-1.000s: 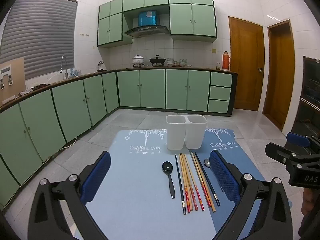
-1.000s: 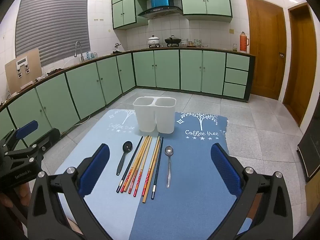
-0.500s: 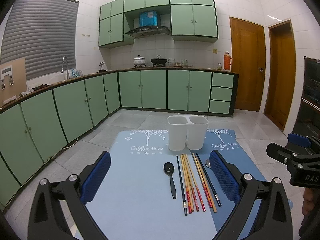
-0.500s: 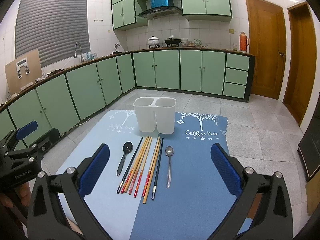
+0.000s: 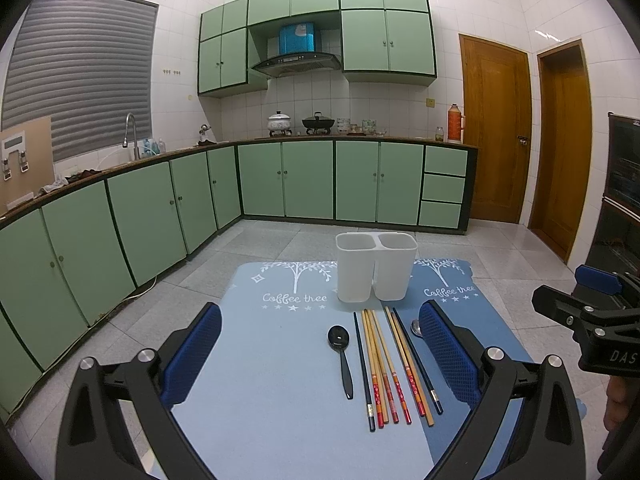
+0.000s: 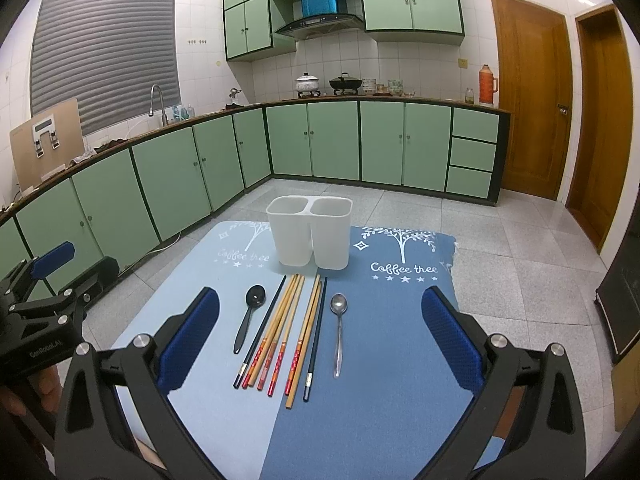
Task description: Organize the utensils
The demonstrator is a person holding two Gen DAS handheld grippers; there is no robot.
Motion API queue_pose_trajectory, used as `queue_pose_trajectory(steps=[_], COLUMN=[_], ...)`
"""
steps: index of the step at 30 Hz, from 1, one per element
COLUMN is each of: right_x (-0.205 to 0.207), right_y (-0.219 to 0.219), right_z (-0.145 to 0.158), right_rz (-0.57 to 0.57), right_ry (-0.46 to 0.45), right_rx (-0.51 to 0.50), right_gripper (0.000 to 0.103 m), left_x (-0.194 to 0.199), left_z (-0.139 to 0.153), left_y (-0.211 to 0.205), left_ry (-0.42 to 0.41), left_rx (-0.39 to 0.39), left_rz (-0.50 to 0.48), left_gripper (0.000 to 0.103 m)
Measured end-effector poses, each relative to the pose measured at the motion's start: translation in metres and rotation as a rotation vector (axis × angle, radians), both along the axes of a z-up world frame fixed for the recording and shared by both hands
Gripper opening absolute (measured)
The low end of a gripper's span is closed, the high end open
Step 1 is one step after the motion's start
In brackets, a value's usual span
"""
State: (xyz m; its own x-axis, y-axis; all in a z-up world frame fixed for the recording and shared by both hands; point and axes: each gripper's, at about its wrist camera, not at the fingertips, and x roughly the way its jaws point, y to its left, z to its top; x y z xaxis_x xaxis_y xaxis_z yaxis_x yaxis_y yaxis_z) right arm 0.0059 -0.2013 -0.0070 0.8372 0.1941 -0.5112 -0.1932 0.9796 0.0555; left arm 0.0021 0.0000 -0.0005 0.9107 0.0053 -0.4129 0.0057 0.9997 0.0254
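A two-tone blue "Coffee tree" mat (image 6: 400,320) covers the table. At its 12 o'clock end stands a white plastic two-compartment holder (image 6: 309,232) (image 5: 375,266), its compartments side by side at 9 and 3 o'clock. Toward 6 o'clock from the holder lies a row of utensils, handles pointing to 6 o'clock. A black plastic spoon (image 6: 249,318) (image 5: 342,354) lies at the 9 o'clock end. A bundle of bamboo and black chopsticks (image 6: 286,332) (image 5: 394,364) is in the middle. A metal spoon (image 6: 339,332) (image 5: 416,327) lies at the 3 o'clock end, apart from the chopsticks.
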Motion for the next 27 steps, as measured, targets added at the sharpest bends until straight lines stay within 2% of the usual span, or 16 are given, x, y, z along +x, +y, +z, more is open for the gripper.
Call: queue_pose_trajectory(steps=[9,10,27], right_x=[0.0,0.0,0.0], right_y=[0.0,0.0,0.0], right_z=[0.0,0.0,-0.001], right_rz=[-0.002,-0.003,-0.001], right_ry=[0.0,0.001,0.0], right_rx=[0.001,0.001,0.001], right_gripper=[0.098,0.098,0.098], left_x=[-0.01,0.0,-0.001], left_z=[0.008,0.0,-0.001], left_y=[-0.006,0.0,0.0], left_ry=[0.007,-0.001,-0.001], left_rx=[-0.008,0.0,0.0], left_rz=[-0.004,0.0,0.0], left_gripper=[0.097,0.097,0.097])
